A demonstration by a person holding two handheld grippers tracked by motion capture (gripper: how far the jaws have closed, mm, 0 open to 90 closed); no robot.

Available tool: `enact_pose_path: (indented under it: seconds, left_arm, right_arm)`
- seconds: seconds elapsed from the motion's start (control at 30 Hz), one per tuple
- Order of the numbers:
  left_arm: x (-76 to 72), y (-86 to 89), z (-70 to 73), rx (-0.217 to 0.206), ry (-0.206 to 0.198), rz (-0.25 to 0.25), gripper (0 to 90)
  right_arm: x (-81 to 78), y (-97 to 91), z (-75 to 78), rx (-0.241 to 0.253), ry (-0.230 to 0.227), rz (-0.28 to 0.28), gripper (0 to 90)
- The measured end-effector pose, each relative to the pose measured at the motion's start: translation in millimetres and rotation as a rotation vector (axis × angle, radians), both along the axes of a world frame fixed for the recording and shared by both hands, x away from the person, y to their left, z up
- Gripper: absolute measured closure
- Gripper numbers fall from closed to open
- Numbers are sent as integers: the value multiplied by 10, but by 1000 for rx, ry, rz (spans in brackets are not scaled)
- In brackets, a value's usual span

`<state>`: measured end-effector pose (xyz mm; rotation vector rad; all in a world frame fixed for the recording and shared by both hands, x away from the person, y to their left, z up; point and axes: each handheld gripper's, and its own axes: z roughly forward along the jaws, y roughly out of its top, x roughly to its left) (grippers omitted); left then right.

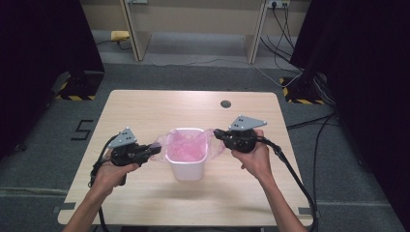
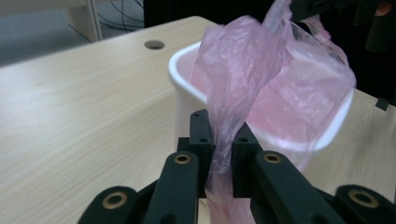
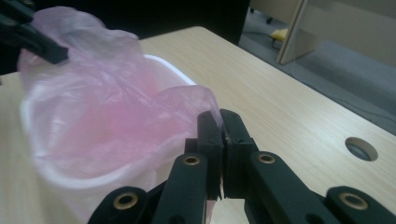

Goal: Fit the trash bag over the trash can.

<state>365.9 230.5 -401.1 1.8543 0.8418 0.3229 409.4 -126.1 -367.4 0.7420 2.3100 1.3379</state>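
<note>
A small white bin [image 1: 186,170] stands at the middle of the wooden table [image 1: 145,106], lined with a thin pink plastic bag [image 1: 186,145]. My left gripper [image 1: 157,149] is at the bin's left side, shut on the bag's left edge. In the left gripper view the pink bag [image 2: 243,60] runs down between the closed jaws of the left gripper [image 2: 223,135], in front of the bin [image 2: 184,102]. My right gripper [image 1: 216,133] is at the bin's right side. In the right gripper view the right gripper [image 3: 223,128] pinches a corner of the bag [image 3: 107,107] beside the bin's rim [image 3: 168,65].
A round cable hole [image 1: 225,103] sits in the tabletop behind the bin. A black cable [image 1: 295,174] trails from the right gripper off the table's right front. Dark curtains and stand bases [image 1: 77,89] flank the table on the floor.
</note>
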Motion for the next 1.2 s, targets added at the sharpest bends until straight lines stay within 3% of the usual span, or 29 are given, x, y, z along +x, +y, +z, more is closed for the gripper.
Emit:
enact_pose_path:
  seconds: [0.13,0.2,0.4,0.47,0.53,0.73,0.8,0.93,1.07,1.2]
  left_arm:
    - [66,6,-107,8,41,-4,801]
    - [34,10,-105,14,38,-6,706]
    - [-131,0,140,13,-31,0,367]
    - [-187,-26,236,20,-67,2,330]
    - [-233,-55,306,34,-95,10,295]
    - [-286,-89,454,38,-146,42,258]
    - [-292,-101,489,56,-175,49,264]
    - [-285,-160,508,80,-209,12,345]
    - [-261,-226,505,123,-241,-22,447]
    - [-243,-238,510,128,-251,-26,544]
  right_arm:
    - [185,56,-140,-23,36,-17,884]
    - [224,94,-228,-45,61,-8,877]
    - [175,105,-222,-36,50,-4,847]
    - [149,86,-175,-27,42,-4,827]
    - [104,66,-107,-38,25,-13,750]
    - [0,56,40,-44,-26,-28,619]
    - [-50,56,109,-35,-53,-14,581]
    - [-138,72,243,-23,-100,1,524]
    - [-240,134,363,-22,-143,63,508]
    - [-286,242,362,-8,-107,144,513]
